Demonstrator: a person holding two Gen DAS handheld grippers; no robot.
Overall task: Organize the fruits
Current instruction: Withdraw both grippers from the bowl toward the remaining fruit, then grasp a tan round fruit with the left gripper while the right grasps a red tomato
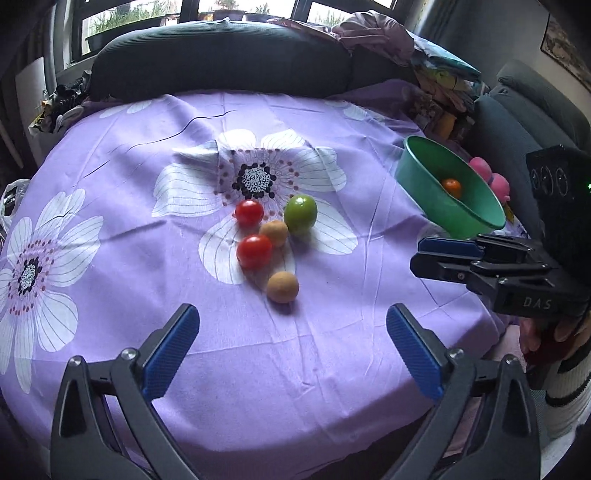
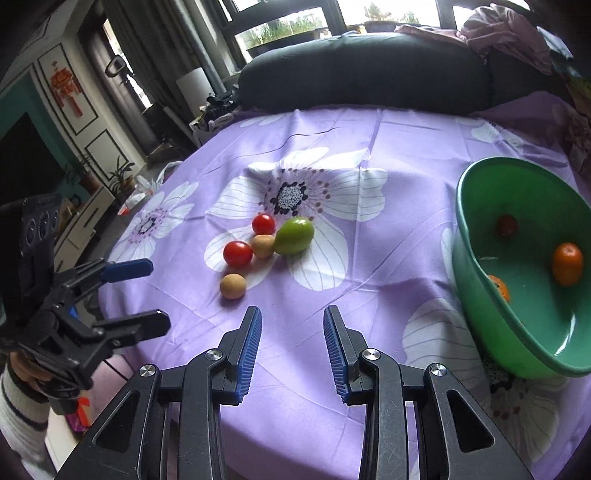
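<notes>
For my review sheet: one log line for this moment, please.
left gripper: open, empty | right gripper: open, empty | cloth: five fruits loose, green fruit among them | green bowl: three fruits

Dark sofa [image 1: 221, 59] (daylit windows [image 2: 288, 22] behind)

Loose group on the lilac flower-print cloth:
- Smooth round green fruit [image 1: 300, 213], 1 o'clock of the group.
- Two glossy red cherry tomatoes, far [image 1: 249, 213] at 11 o'clock, near [image 1: 254, 251] at centre-left.
- Two matte tan round fruits, one [image 1: 274, 233] wedged among these three, one [image 1: 282, 287] apart at 6 o'clock.

Tilted green plastic bowl [image 2: 476, 295], 3 o'clock:
- Two orange fruits [image 2: 567, 263], [image 2: 501, 287].
- One dark red fruit [image 2: 506, 225].
</notes>
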